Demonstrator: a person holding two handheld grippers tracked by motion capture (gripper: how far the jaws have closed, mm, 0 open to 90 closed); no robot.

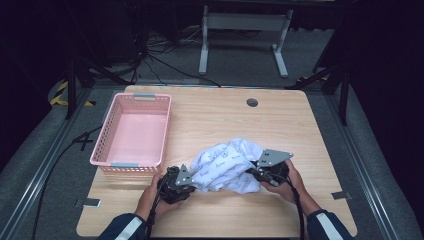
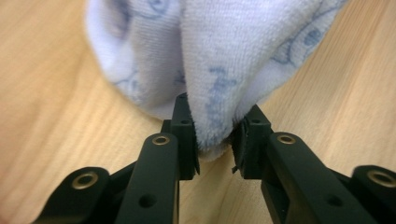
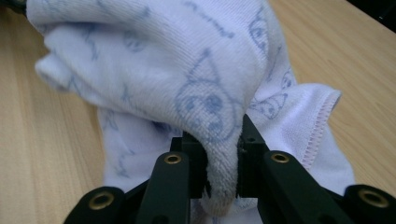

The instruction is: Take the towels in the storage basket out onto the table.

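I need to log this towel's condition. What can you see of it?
The towel is white terry with pale blue cartoon prints and a stitched hem. It lies crumpled on the wooden table, right of the pink basket. The left gripper pinches one fold, the right gripper another.

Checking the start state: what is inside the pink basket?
The pink basket looks empty in the high view: bare pink floor. Its near wall hides the strip of floor just behind it.

High view overlooks table (image 1: 220, 120); claw views closely share towel (image 1: 227, 162).
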